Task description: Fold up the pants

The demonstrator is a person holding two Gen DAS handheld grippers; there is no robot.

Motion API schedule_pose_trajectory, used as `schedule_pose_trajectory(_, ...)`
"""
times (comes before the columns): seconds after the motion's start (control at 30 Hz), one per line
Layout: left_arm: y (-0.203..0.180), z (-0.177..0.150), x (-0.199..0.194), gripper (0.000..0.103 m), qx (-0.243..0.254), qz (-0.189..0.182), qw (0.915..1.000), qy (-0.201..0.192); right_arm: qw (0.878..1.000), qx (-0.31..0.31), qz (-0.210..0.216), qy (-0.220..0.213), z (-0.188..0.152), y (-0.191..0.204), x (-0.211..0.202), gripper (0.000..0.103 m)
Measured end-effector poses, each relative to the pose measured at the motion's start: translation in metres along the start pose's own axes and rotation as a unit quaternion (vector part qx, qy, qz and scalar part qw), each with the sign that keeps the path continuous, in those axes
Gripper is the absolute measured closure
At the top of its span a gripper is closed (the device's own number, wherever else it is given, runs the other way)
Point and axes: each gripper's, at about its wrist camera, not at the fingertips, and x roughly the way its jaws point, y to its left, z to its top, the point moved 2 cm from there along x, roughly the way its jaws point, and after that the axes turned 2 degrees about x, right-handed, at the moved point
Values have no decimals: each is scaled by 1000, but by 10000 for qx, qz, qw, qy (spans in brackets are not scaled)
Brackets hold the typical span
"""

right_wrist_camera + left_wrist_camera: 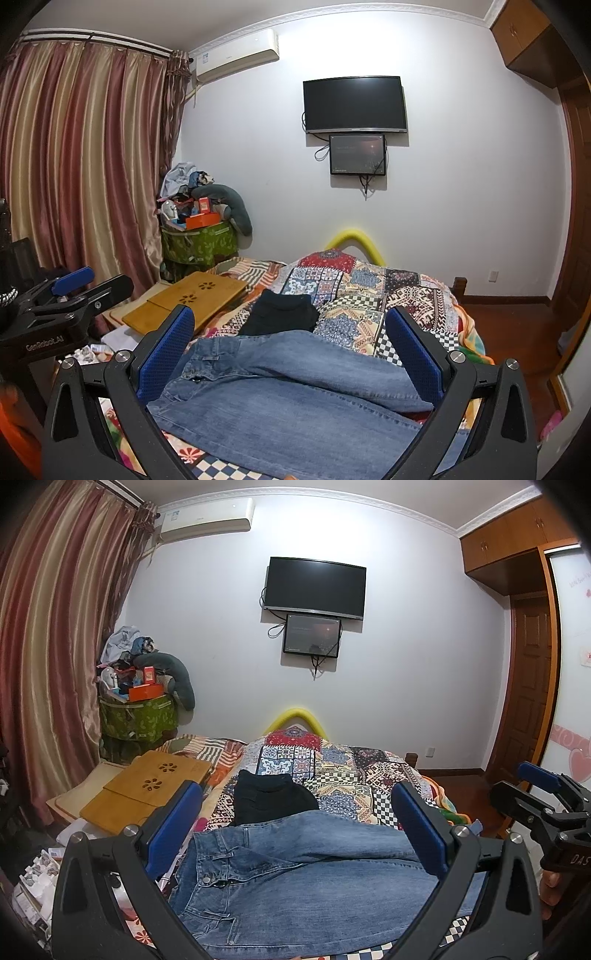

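Note:
Blue jeans (295,878) lie spread on the patchwork quilt (343,768), waistband and button at the left, legs running off to the right, one leg lying over the other. My left gripper (296,788) hovers open above them near the waist, nothing between its blue pads (173,827). In the right wrist view the jeans (288,398) fill the lower middle, and my right gripper (290,314) is also open and empty above them. Each gripper shows at the edge of the other's view: the right gripper (511,781) and the left gripper (109,278).
A folded black garment (271,797) lies on the quilt just beyond the jeans. A wooden lap desk (147,790) rests at the bed's left side, with a cluttered green storage box (140,716) and curtains (55,646) behind. A TV (316,587) hangs on the wall; a wooden door (532,686) stands right.

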Motion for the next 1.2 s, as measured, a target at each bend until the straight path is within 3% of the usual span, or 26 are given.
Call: schedule_pose_trajectory(1.2, -7, 3, -1, 0, 43, 28, 10000, -7, 10000, 19, -92, 5, 1, -4, -5, 0)
